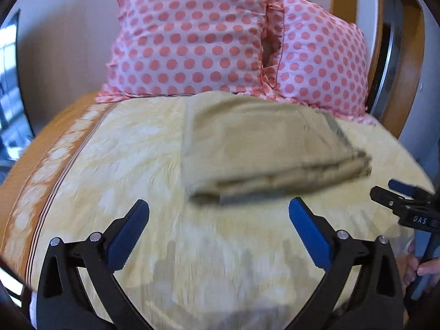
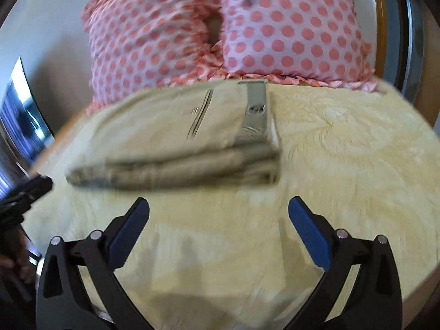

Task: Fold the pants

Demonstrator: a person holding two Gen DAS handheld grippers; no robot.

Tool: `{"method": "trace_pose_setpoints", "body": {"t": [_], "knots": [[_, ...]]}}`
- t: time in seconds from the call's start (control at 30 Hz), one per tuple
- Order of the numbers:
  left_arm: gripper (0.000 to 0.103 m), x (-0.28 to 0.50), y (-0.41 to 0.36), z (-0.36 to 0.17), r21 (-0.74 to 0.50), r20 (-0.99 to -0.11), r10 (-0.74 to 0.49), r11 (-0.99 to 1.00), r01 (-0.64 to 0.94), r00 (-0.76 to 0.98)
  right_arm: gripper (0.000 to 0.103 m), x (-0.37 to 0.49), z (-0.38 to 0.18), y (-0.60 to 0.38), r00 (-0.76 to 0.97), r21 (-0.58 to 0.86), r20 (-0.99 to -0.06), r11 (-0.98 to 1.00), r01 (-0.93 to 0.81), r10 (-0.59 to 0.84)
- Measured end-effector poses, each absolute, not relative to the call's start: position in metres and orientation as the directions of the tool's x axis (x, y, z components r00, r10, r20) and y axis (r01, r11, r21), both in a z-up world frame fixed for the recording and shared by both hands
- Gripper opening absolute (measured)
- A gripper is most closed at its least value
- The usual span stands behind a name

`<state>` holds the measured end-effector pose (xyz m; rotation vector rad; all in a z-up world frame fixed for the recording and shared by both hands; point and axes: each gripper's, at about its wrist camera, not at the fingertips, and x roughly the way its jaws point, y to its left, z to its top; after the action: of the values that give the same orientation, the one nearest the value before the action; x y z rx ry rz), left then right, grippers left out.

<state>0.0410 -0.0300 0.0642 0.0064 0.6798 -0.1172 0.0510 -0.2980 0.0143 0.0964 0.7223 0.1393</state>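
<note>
The beige pants [image 1: 264, 148] lie folded in a thick stack on the yellow bedspread [image 1: 110, 165], with the grey waistband at their right end. They also show in the right wrist view [image 2: 176, 143]. My left gripper [image 1: 218, 209] is open and empty, just short of the stack's near edge. My right gripper [image 2: 218, 209] is open and empty, also just in front of the stack. The right gripper also shows at the right edge of the left wrist view [image 1: 396, 192]. Both views are blurred.
Two pink polka-dot pillows [image 1: 192, 35] stand against the wall right behind the pants. The bed's orange border [image 1: 30, 176] and left edge run along the left. A wooden frame [image 1: 376, 63] rises at the back right.
</note>
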Motion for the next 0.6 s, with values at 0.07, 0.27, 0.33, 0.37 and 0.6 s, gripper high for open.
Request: {"method": "trace_pose_setpoints", "body": {"t": [0.07, 0.27, 0.33, 0.37, 0.6], "knots": [[0.102, 0.034, -0.035, 0.051, -0.028, -0.651, -0.097, 0.994, 0.104, 0.753, 0.101, 0.047, 0.006, -0.286, 0.741, 0.123, -0.654, 0.988, -0.099, 0.155], [0.102, 0.024, -0.036, 0.033, 0.033, -0.661, -0.023, 0.998, 0.06, 0.75, 0.101, 0.036, 0.0, -0.271, 0.768, 0.022, -0.637, 0.998, -0.061, 0.061], [0.102, 0.025, -0.033, 0.031, 0.036, -0.664, -0.011, 0.998, 0.047, 0.747, 0.101, 0.035, -0.002, -0.272, 0.768, 0.009, -0.639, 0.999, -0.042, 0.038], [0.102, 0.026, -0.032, 0.029, 0.038, -0.669, -0.006, 0.998, 0.042, 0.744, 0.101, 0.036, -0.004, -0.273, 0.761, 0.014, -0.647, 0.999, -0.038, 0.038], [0.102, 0.024, -0.033, 0.022, 0.045, -0.658, -0.016, 0.997, 0.061, 0.753, 0.101, 0.029, -0.007, -0.27, 0.777, 0.025, -0.628, 0.999, -0.031, 0.039]]}}
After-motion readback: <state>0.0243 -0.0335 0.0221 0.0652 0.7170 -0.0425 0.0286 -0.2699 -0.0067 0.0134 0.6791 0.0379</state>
